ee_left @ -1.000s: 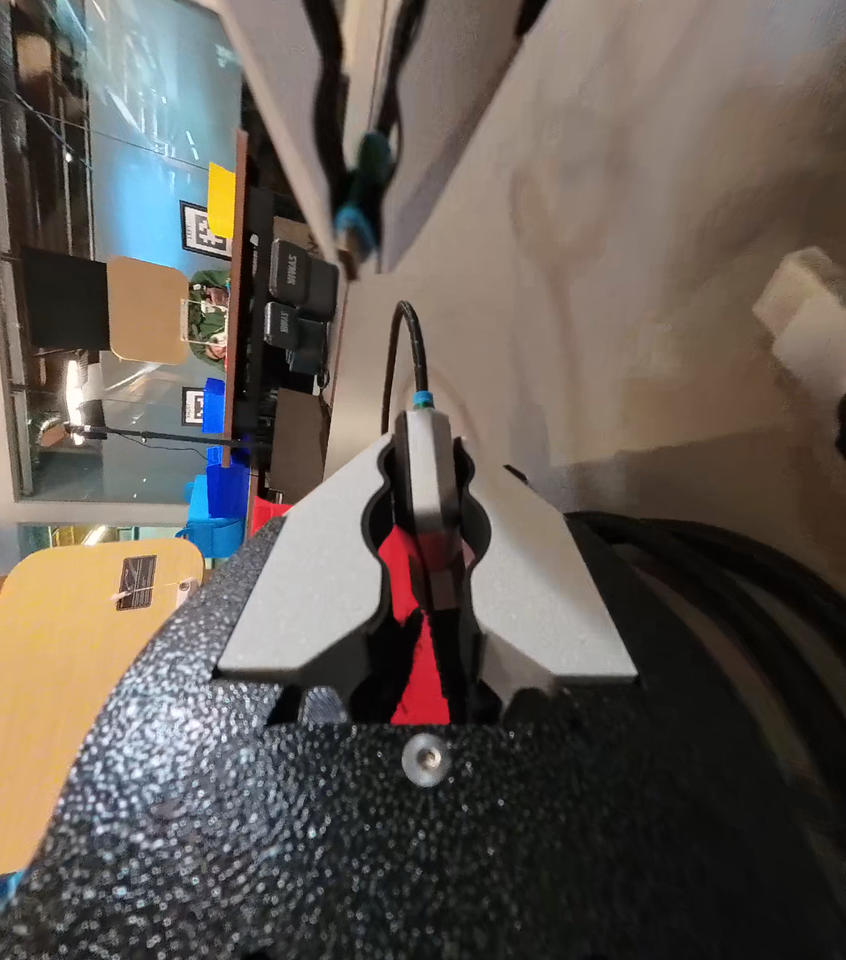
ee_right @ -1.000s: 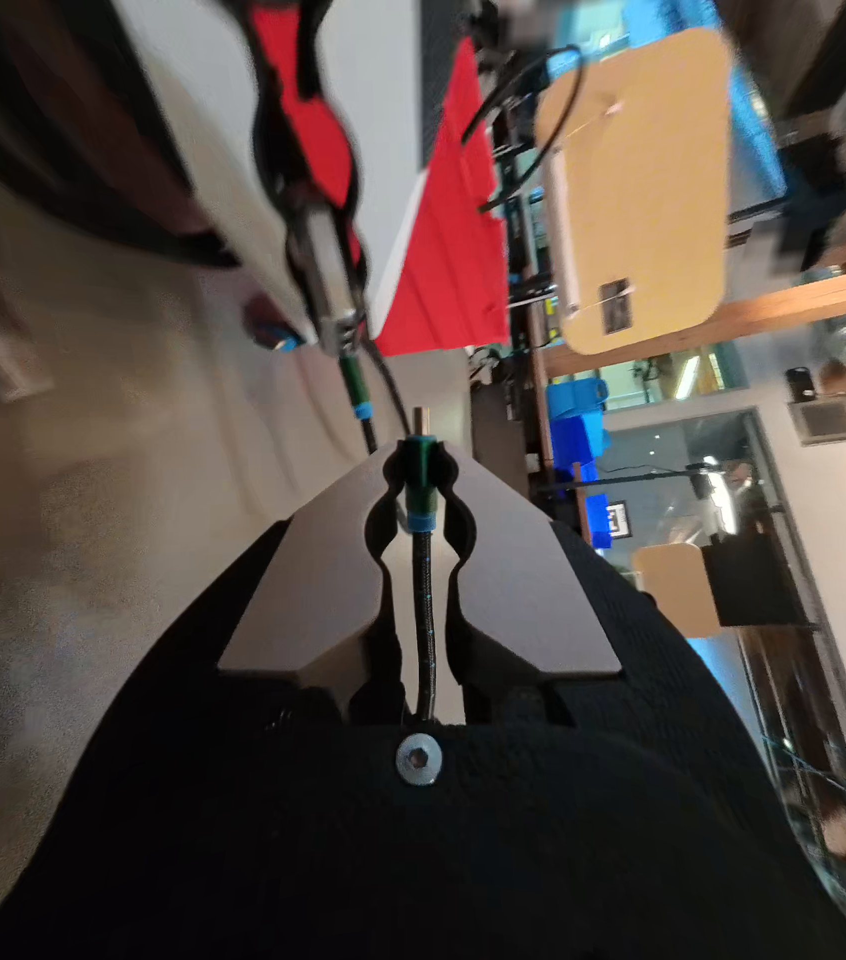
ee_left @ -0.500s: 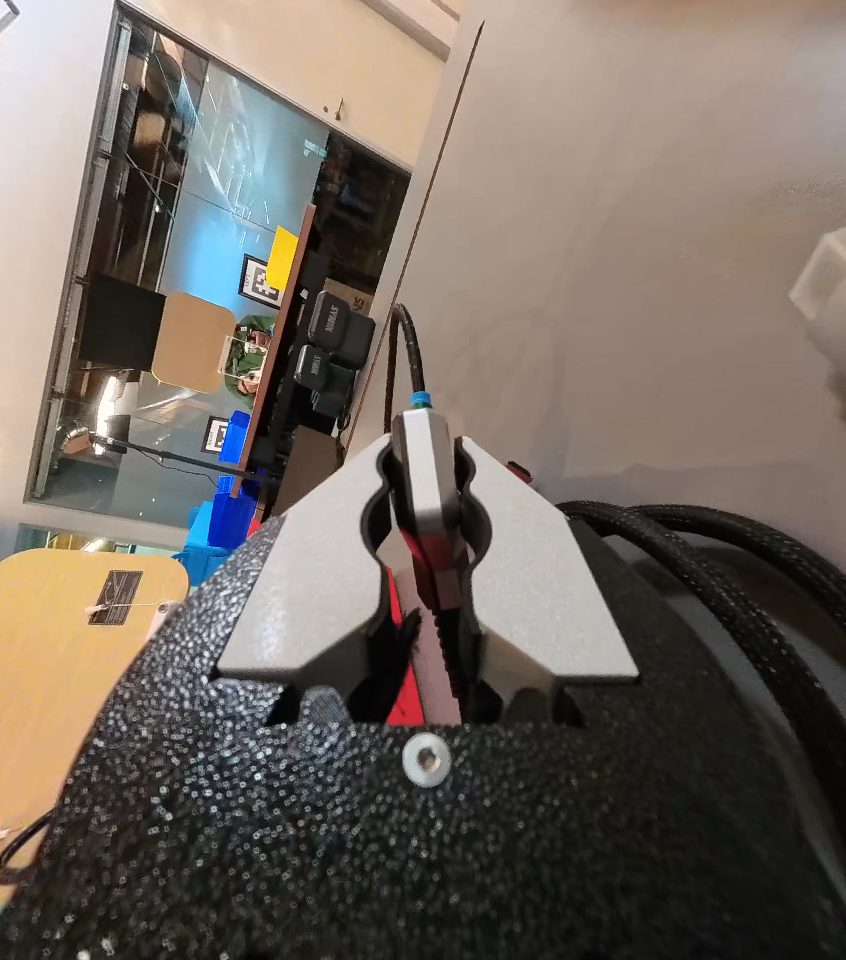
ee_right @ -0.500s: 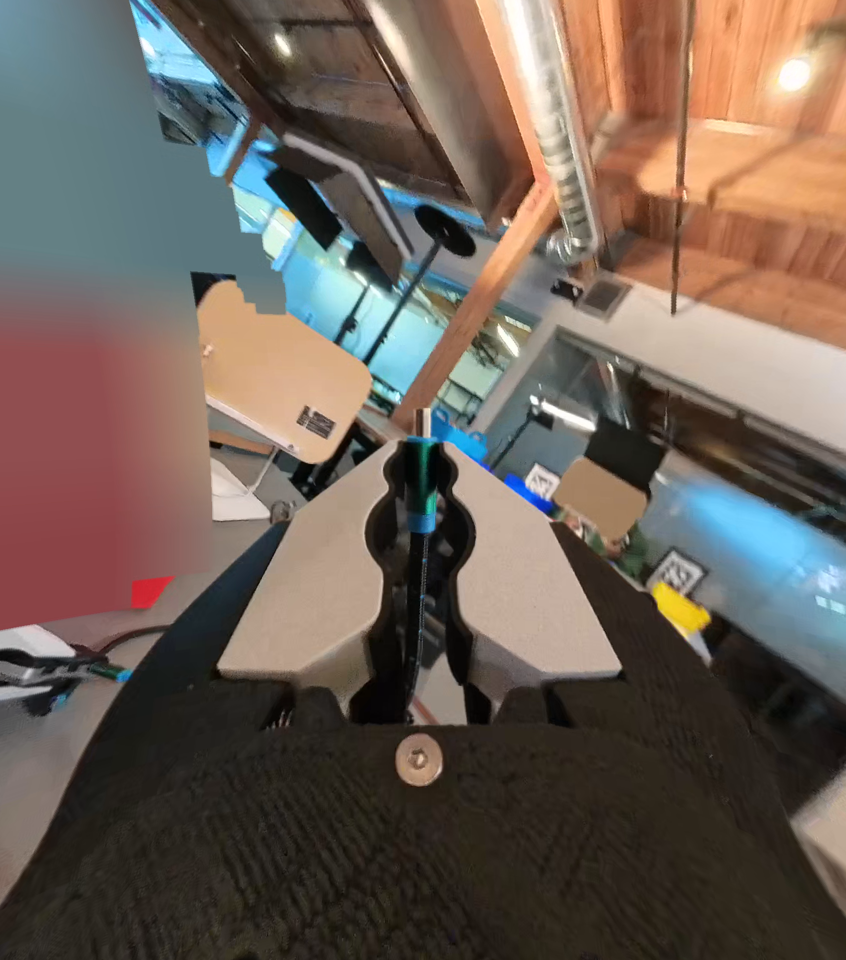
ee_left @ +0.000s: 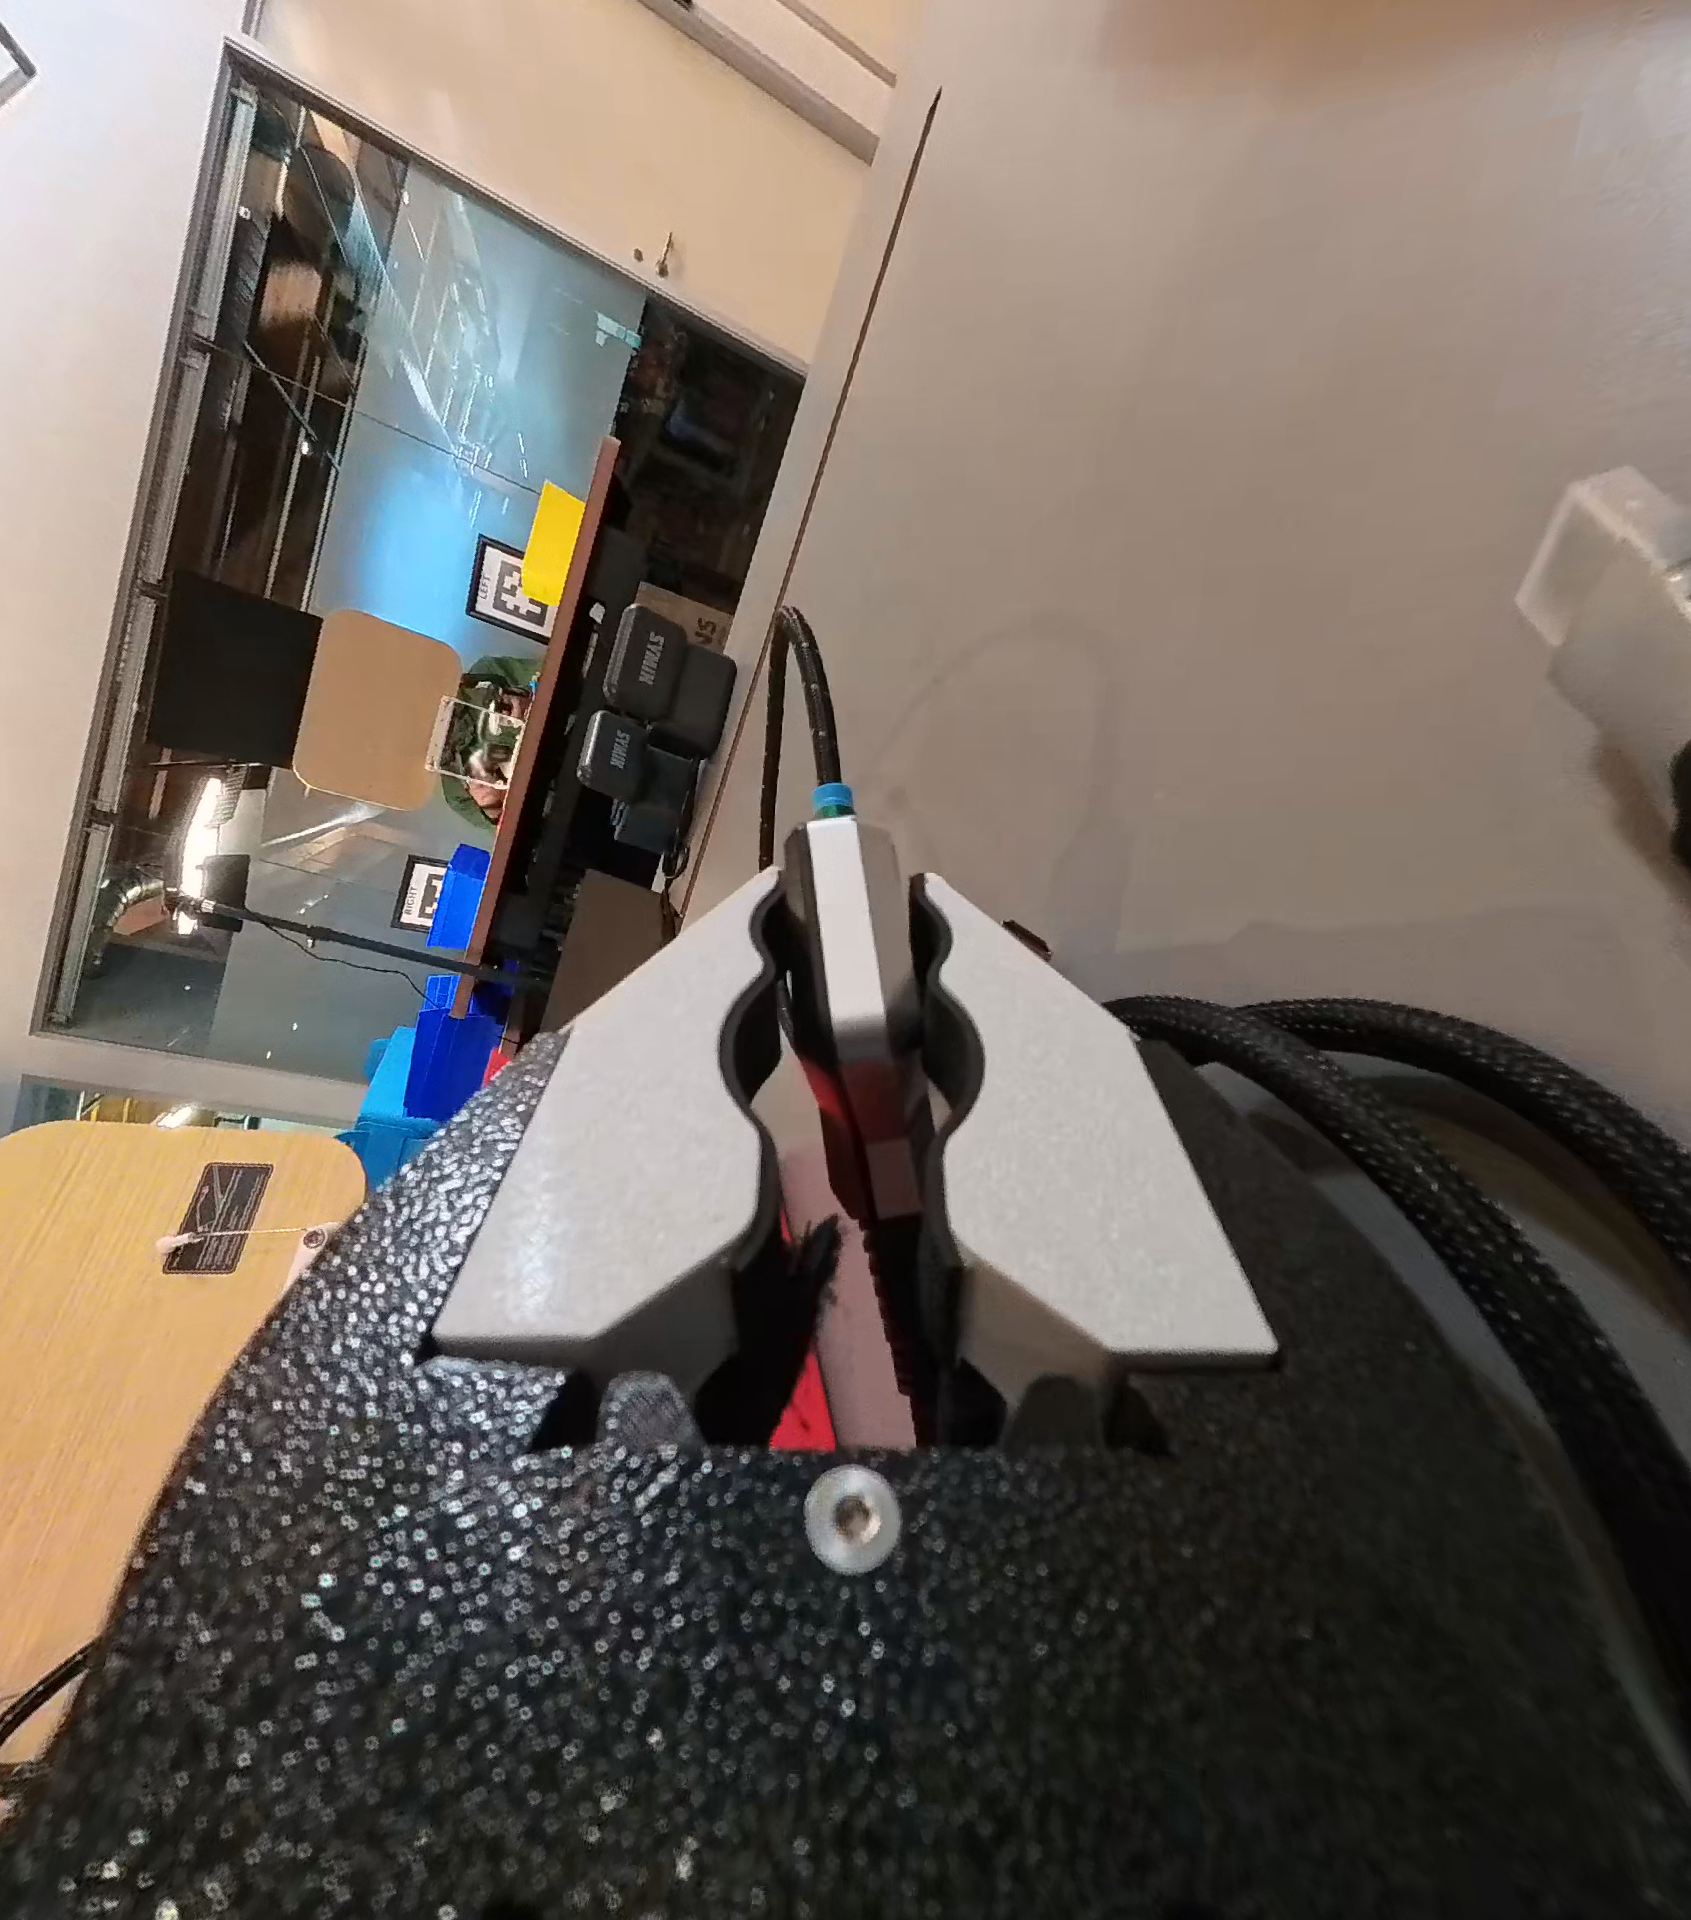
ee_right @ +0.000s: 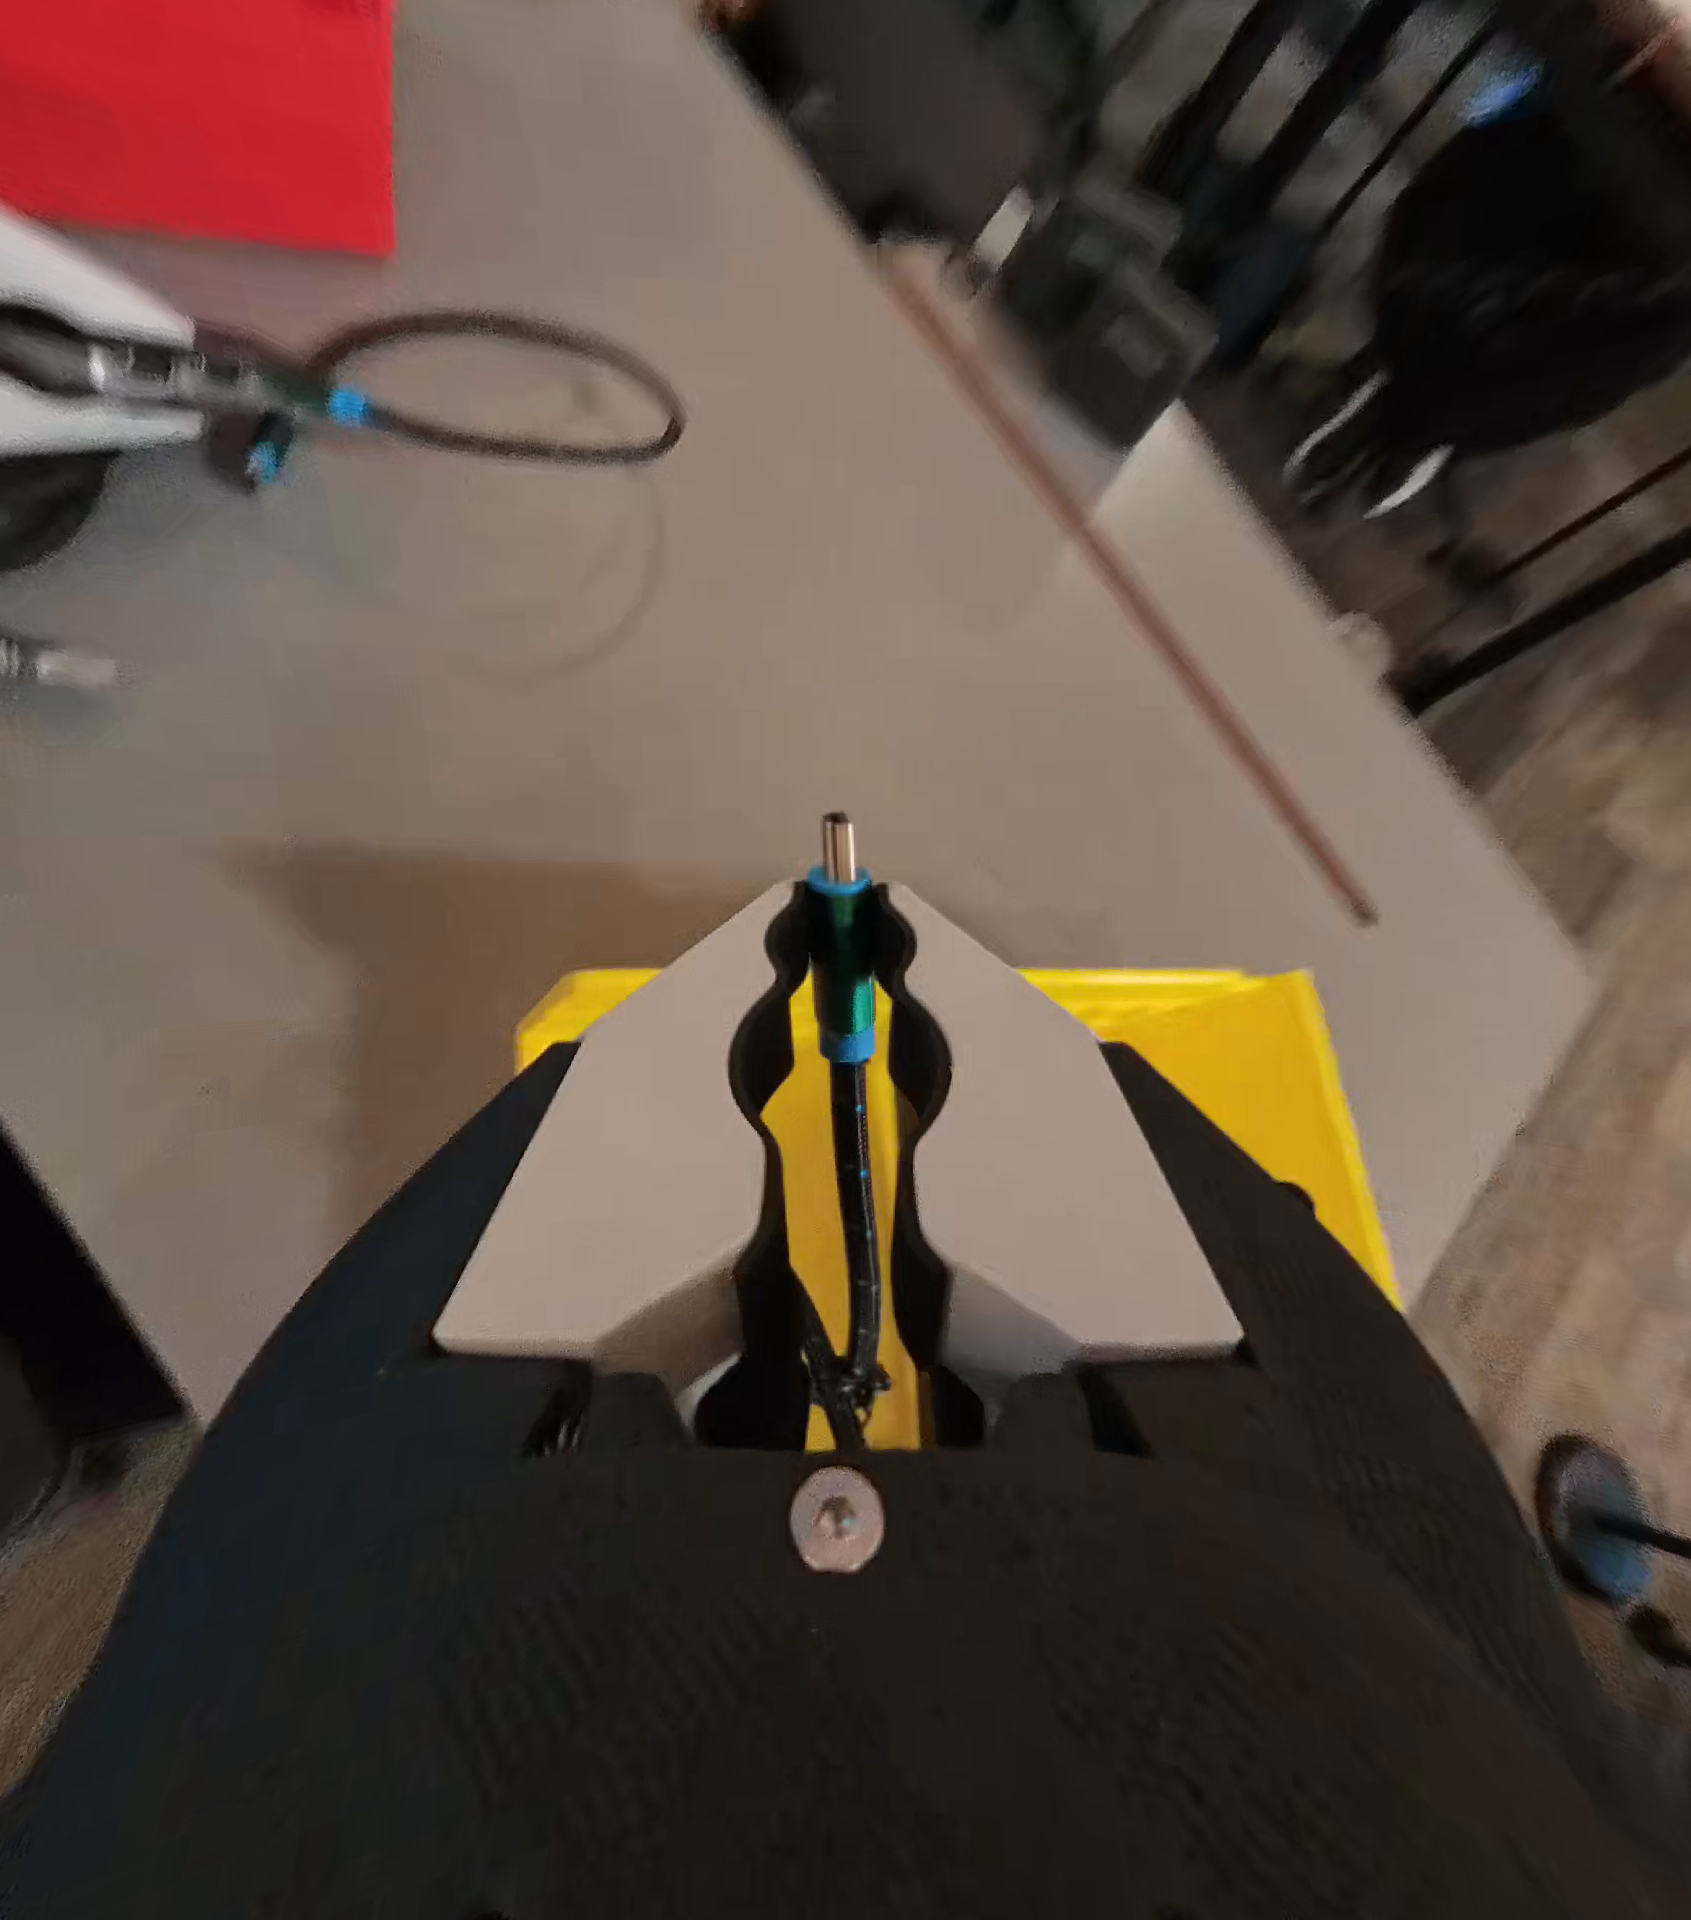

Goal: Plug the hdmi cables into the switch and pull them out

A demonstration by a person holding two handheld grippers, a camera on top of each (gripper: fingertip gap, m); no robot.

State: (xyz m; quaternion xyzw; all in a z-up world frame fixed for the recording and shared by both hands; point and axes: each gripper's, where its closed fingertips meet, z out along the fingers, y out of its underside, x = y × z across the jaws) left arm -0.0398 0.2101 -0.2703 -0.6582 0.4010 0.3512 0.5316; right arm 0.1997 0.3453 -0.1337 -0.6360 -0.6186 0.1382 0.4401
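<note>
In the left wrist view my left gripper [ee_left: 846, 899] is shut on a slim grey metal switch body [ee_left: 851, 966]. A black braided cable [ee_left: 787, 707] with a blue collar leaves its far end. In the right wrist view my right gripper [ee_right: 841, 904] is shut on a green plug [ee_right: 843, 961] with blue collars; its small metal tip [ee_right: 835, 842] sticks out past the fingertips, above the grey table [ee_right: 820, 582]. Far left in that view, blurred, the left gripper [ee_right: 176, 374] holds the switch, with its cable in a loop [ee_right: 550, 416] on the table.
A pale connector with a ribbed grey boot [ee_left: 1651, 613] and thick black braided cables [ee_left: 1495, 1122] lie to the right in the left wrist view. A yellow bin [ee_right: 1236, 1101] sits under my right gripper. A red sheet [ee_right: 145, 104] is at the far left, and the table edge [ee_right: 1132, 603] runs diagonally on the right. My right fingertips sit around 30 cm from my left ones.
The right gripper has swung from pointing up at the ceiling down toward the table, still holding the green plug. The left gripper keeps its hold on the switch and has barely moved.
</note>
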